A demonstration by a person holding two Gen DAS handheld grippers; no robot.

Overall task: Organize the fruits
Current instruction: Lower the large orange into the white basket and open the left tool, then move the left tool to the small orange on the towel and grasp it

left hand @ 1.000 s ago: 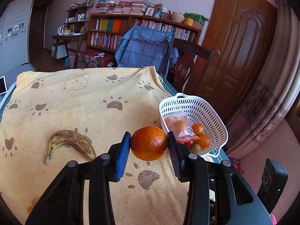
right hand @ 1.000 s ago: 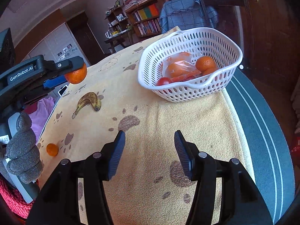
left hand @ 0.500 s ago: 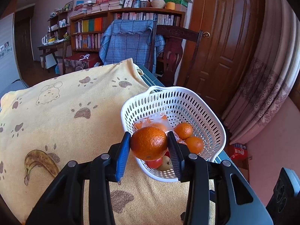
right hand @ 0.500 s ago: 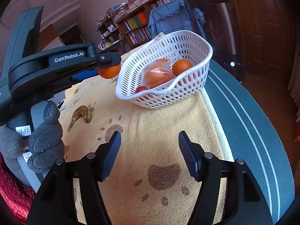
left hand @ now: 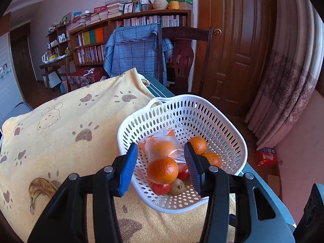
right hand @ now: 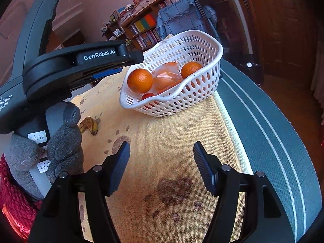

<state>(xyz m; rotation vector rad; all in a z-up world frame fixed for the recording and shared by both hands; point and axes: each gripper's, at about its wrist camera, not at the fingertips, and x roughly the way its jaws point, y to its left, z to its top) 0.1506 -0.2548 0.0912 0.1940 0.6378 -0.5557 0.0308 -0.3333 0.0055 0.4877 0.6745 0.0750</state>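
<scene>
- Your left gripper (left hand: 161, 167) hangs over the near rim of the white basket (left hand: 232, 129). Its jaws have just been opening; the blue pads now stand clear of the orange (left hand: 162, 170) on both sides, so nothing is gripped.
- The orange sits between and just beyond the pads, on top of the red fruit (left hand: 161, 188) and beside the small pear (left hand: 178, 184) inside the basket. From the right wrist view it shows at the basket's left inner edge (right hand: 139, 80), apart from the left tool's tip.
- Also in the basket: a bagged orange (left hand: 162, 146) and two loose oranges (left hand: 197, 144) toward the far right wall.
- Your right gripper (right hand: 161, 166) is parted and empty, low over the paw-print cloth (right hand: 182, 141), short of the basket.
- Fruit outside the basket: the spotted banana (left hand: 37, 190), lying on the cloth to the left of your left jaws, well apart from the basket. In the right wrist view it lies (right hand: 90, 124) just past your gloved left hand (right hand: 60, 141).
- Key relation, as a judgement: the banana is on the left hand's side, so the left tool is the nearer one. Only part of it shows here, so its long axis is hard to read; check that your pads close across its width.
- Judgement: this drop looks finished; back the left jaws out above the rim so you do not nudge the orange.
</scene>
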